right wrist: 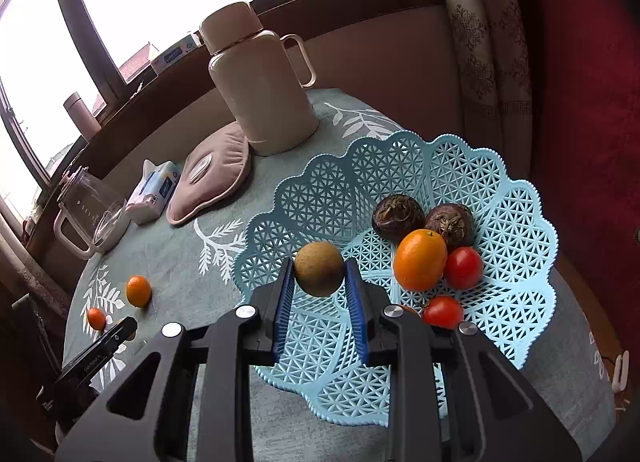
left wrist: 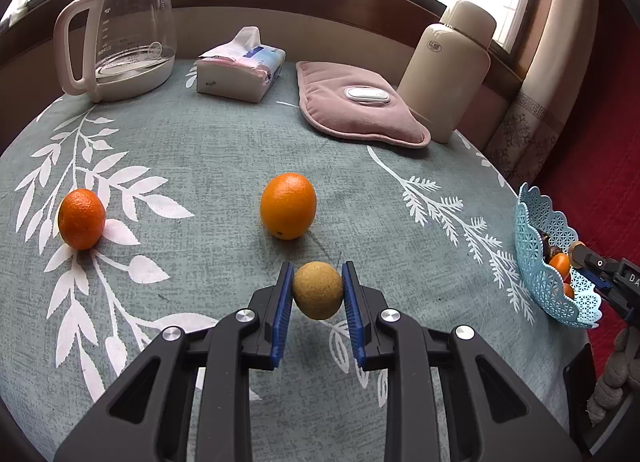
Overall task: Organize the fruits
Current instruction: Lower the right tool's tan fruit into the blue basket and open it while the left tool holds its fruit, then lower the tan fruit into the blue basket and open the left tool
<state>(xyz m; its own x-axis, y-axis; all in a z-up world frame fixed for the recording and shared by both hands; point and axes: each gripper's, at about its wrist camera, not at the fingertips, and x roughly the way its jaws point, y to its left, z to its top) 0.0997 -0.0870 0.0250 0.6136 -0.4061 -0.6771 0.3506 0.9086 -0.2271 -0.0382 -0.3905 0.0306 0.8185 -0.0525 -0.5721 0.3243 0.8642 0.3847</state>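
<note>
Left tool [left wrist: 318, 288] clamped narrow on a small tan fruit [left wrist: 318, 290], low over the desk [left wrist: 224, 166], near a large orange [left wrist: 288, 206]. Right tool [right wrist: 320, 276] gripping another tan fruit [right wrist: 319, 269] above the blue basket [right wrist: 332, 198].

Fruit is spread between the table [left wrist: 224, 166] and the basket [right wrist: 516, 198] at its right edge.

In the left wrist view, a round fruit [left wrist: 318, 290] is held between the left gripper [left wrist: 318, 294] pads, with an orange [left wrist: 288, 206] just behind it and a mandarin [left wrist: 81, 219] well to the left. Along the far edge, left to right, a kettle [left wrist: 120, 34], tissue pack [left wrist: 240, 66], cushion [left wrist: 360, 106] and flask [left wrist: 448, 70] are set. In the right wrist view, a second round fruit [right wrist: 319, 269] is gripped by the right gripper [right wrist: 319, 278] over the basket's near-left part.
</note>
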